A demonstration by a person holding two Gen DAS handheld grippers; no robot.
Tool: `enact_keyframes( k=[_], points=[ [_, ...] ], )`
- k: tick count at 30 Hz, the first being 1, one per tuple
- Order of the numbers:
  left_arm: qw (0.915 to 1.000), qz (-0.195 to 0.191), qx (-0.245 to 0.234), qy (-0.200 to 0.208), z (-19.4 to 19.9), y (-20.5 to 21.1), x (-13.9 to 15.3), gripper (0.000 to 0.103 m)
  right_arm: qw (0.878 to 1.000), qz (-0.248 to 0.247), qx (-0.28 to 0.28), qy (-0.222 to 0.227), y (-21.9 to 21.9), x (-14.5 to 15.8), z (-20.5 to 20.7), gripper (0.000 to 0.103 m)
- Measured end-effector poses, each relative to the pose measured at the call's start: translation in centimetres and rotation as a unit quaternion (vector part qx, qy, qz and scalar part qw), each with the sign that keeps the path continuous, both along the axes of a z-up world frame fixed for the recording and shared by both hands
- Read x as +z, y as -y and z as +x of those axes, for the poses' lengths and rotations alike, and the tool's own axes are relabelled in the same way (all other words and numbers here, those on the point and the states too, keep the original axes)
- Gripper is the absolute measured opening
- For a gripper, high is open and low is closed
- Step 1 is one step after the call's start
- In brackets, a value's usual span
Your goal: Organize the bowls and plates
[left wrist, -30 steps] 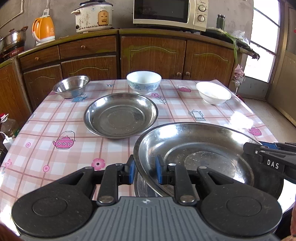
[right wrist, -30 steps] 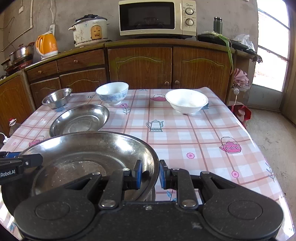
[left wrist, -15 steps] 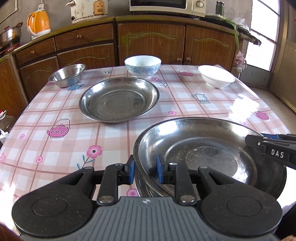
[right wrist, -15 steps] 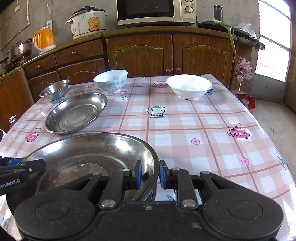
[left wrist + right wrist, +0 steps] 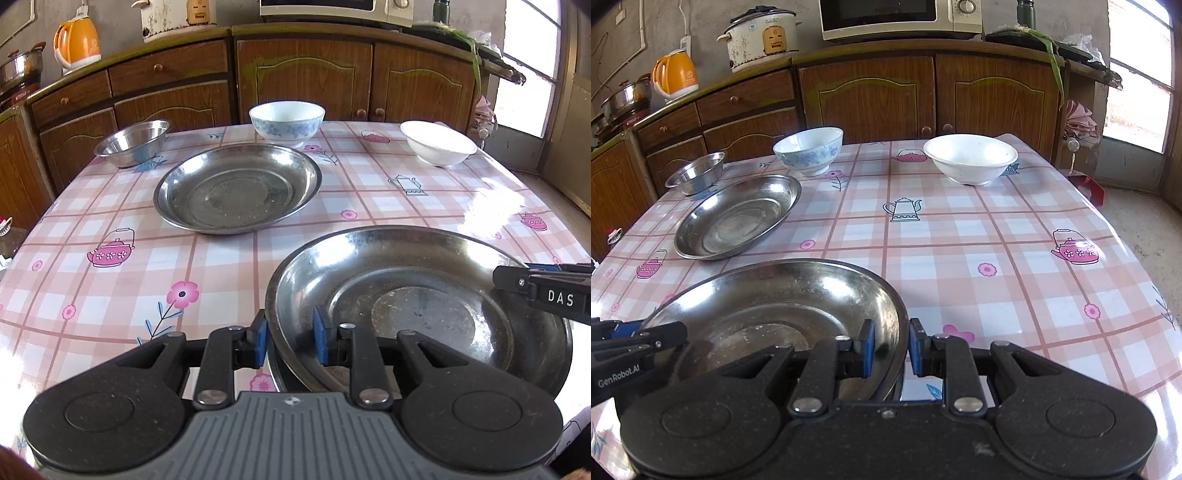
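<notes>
My left tongs (image 5: pixel 289 341) and right tongs (image 5: pixel 891 347) each clench opposite rims of the steel plate (image 5: pixel 417 306), holding it at the near edge of the table (image 5: pixel 229 273), above another plate beneath.

Near steel plate (image 5: pixel 417 306): round, shallow, scuffed in the centre, tilted slightly, at the front of the surface (image 5: pixel 110 280); a second rim shows just beneath its near edge. Second steel plate (image 5: pixel 238 188): same type, flat, empty, left of centre. Small steel bowl (image 5: pixel 132 142): upright, far left. Blue-patterned white bowl (image 5: pixel 287 122): upright, far centre, just behind the second plate. Plain white bowl (image 5: pixel 437 147): upright, far right, well apart from the others.
</notes>
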State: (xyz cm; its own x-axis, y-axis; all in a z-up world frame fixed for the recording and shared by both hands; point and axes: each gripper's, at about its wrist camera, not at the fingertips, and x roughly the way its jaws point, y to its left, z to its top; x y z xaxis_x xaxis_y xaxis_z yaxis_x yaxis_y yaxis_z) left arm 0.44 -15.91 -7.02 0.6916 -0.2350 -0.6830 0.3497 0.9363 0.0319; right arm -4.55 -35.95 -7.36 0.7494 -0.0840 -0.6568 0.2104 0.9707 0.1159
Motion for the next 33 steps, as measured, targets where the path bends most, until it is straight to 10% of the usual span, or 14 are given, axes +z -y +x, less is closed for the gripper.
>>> enact_keyframes(
  k=[33],
  points=[
    [0.9994,0.028,-0.015,0.015,-0.7,0.8,-0.8,0.047,1.000,0.006,-0.008,-0.025,0.4,-0.9,0.0,0.033]
  ],
)
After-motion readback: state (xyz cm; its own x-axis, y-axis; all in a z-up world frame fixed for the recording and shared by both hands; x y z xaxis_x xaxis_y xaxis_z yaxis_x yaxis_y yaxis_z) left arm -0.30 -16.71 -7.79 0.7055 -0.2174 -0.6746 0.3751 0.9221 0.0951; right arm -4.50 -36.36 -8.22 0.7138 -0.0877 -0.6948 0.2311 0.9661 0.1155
